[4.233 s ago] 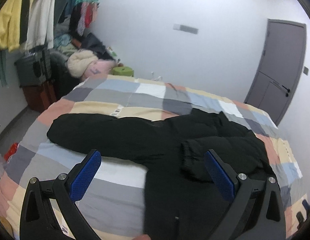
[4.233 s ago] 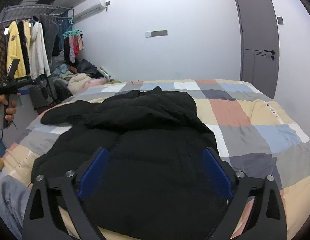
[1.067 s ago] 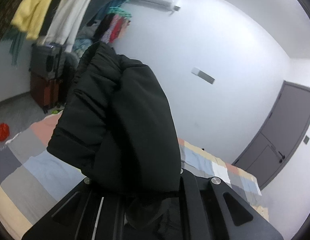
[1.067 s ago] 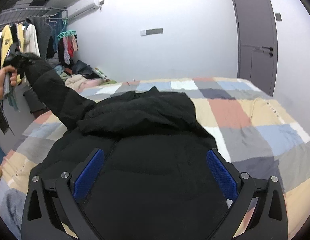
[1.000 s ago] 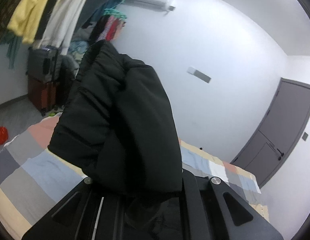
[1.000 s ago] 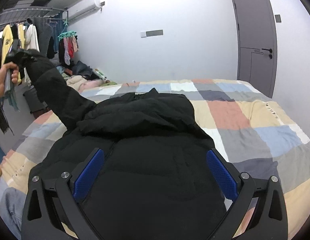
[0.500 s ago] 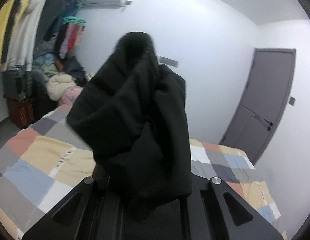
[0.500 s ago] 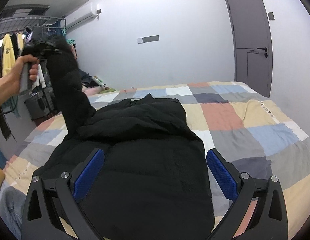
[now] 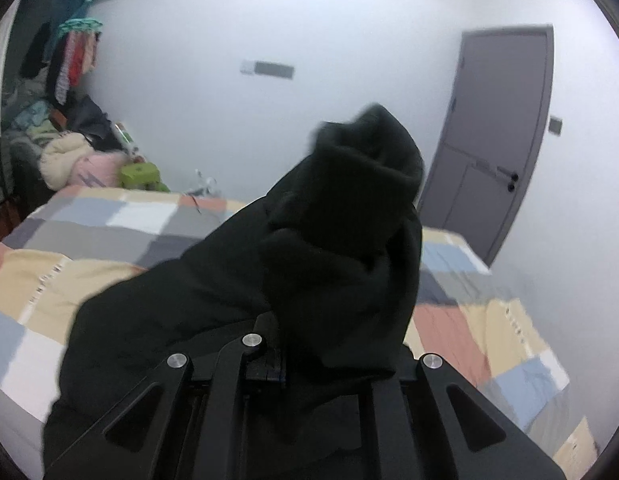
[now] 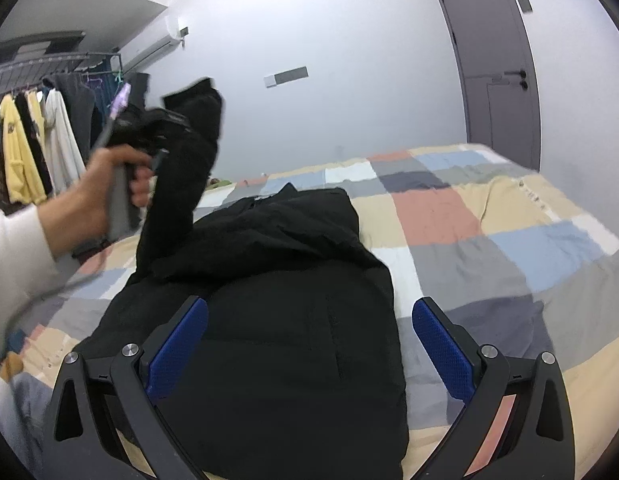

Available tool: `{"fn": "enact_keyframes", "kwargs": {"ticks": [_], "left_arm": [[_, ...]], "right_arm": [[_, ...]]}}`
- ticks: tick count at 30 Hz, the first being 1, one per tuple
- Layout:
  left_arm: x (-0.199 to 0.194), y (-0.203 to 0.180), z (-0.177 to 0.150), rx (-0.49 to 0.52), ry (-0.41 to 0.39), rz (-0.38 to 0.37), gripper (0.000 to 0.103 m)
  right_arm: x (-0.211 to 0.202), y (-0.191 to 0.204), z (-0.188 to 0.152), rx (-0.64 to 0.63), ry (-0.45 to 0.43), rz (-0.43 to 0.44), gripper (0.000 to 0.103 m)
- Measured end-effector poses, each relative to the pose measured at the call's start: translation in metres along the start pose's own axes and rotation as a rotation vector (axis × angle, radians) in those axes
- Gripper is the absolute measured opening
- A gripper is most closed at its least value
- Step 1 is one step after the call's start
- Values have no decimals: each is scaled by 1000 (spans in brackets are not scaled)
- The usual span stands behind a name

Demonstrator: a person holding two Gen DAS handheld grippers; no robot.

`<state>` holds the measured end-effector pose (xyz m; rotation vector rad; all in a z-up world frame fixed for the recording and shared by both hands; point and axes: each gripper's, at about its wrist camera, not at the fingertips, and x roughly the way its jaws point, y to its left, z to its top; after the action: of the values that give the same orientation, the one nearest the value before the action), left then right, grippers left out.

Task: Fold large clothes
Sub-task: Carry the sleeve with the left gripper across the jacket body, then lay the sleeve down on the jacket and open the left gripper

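A black padded jacket (image 10: 285, 300) lies on the checked bed cover (image 10: 489, 240). My left gripper (image 9: 305, 356) is shut on the jacket's left sleeve (image 9: 341, 232), which bunches up over its fingers and hides them. In the right wrist view the left gripper (image 10: 165, 120) holds that sleeve (image 10: 181, 176) raised above the jacket's left side. My right gripper (image 10: 309, 344) is open and empty, hovering over the jacket's lower body, its blue pads (image 10: 177, 340) wide apart.
A grey door (image 10: 493, 68) stands at the back right. A clothes rail with hanging garments (image 10: 33, 144) and a pile of clothes (image 9: 77, 152) fill the left side. The bed cover (image 9: 69, 240) extends left and right of the jacket.
The left gripper closed on the left sleeve, lifted it off the bed and has swung it rightward over the jacket. The right gripper stayed open over the jacket's lower part.
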<state>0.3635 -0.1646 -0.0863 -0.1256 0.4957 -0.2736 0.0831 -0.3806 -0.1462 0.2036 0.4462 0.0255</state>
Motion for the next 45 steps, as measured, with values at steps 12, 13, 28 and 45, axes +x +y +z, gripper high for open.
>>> {"fn": "enact_keyframes", "kwargs": {"ticks": [12,13,28,45], "left_arm": [[103,-43,-81,78,161,11,10],[110,-46,-88,88,180,14,10],[119,-43,-87,137,222,77,13],[-6,33,-24,92,66,73,103]], "right_arm": [[4,-29,-3,85,11,43,103],[5,-30,-4,89,13,45,103],[21,-34,-7,82,41,49,103],[46,-6,59,-58,-45,40,103]]}}
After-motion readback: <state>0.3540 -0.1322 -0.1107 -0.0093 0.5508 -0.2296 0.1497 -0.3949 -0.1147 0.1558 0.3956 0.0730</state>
